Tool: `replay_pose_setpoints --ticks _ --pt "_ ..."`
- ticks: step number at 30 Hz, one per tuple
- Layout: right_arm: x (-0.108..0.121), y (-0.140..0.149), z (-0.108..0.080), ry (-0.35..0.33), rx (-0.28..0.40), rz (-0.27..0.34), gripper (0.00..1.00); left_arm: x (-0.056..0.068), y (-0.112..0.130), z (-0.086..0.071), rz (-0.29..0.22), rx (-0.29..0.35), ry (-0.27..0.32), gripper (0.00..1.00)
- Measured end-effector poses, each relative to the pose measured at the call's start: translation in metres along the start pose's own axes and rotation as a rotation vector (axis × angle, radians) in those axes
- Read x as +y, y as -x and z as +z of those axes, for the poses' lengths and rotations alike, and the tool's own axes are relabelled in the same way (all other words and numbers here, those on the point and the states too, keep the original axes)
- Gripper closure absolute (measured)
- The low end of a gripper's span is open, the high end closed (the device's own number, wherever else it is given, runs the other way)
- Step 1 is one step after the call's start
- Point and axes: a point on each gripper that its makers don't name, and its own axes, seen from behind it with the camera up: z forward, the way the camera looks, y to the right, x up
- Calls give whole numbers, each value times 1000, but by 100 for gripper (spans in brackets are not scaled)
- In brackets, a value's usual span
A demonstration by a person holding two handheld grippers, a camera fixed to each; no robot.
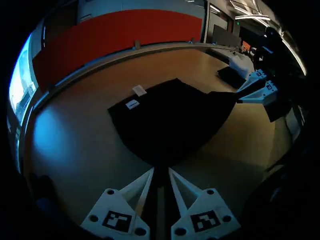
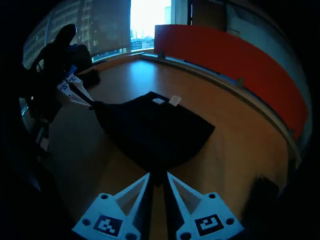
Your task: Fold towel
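Note:
A black towel (image 1: 172, 120) lies spread over the wooden table (image 1: 80, 140), with two small white tags (image 1: 136, 98) near its far edge. My left gripper (image 1: 160, 171) is shut on the towel's near corner, the cloth pinched between its white fingers. At the right of the left gripper view, my right gripper (image 1: 239, 96) is shut on another corner, pulling it to a point. In the right gripper view the towel (image 2: 152, 128) runs from my right gripper (image 2: 159, 175) out to the left gripper (image 2: 91, 103) at the far left, with the tags (image 2: 168, 100) at its far edge.
An orange-red partition (image 1: 120, 32) and a raised rail border the table's far side. A dark object (image 1: 228, 74) and a white thing (image 1: 244, 64) sit at the table's far end. A person (image 2: 60, 48) stands by the bright window (image 2: 150, 20).

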Motion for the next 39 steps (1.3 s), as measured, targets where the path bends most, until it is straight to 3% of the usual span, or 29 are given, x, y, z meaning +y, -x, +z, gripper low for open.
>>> replay_pose_setpoints --ticks 24,39 --pt "-15 -41 -52 7 67 -38 84 11 -20 -51 -18 37 13 91" --pt "-24 -47 -72 -1 75 -27 84 18 -24 -68 -36 47 21 91"
